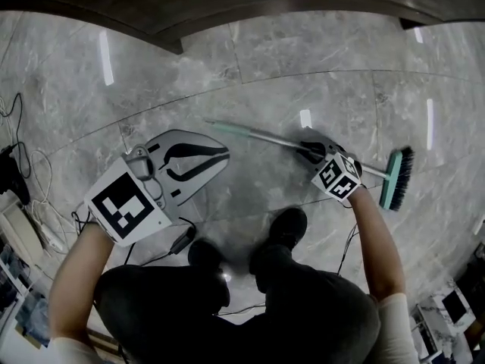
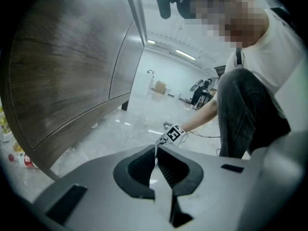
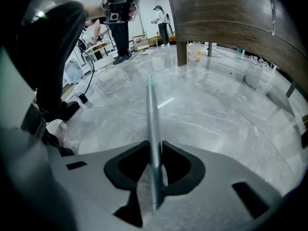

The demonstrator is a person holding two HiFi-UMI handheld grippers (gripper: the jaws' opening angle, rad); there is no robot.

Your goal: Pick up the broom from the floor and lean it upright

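The floor, grey polished stone, is taking up most of the head view. A dark wooden unit is running along its far edge. Judged from here, that is the nearest surface to lean anything against.

The person is standing over the work, shoes planted just short of the broom. The broom is lying flat on the floor. Its brush head is pointing to the right of the head view and its teal grip end to the left.

The left gripper is hanging above the floor near the grip end and is not touching the broom. In the left gripper view its jaws are meeting at the tips with nothing between them.

The right gripper is reaching down onto the metal handle, nearer the brush head than the grip end. In the right gripper view the handle is running straight through the jaw gap. Both pads are bearing on its sides, and the jaws are standing only as far apart as the handle is thick.

Step in hand: securing the pick-up grasp. The broom is not yet lifting.

Next move, as a judgement:
- The right gripper should be raising the handle while the brush head pivots on the floor.
- The grip is off-centre, so the handle may be inclined to rotate between the pads.
- The free left gripper may be needed to steady the grip end.
- The cables at the left should be kept out of the swing.
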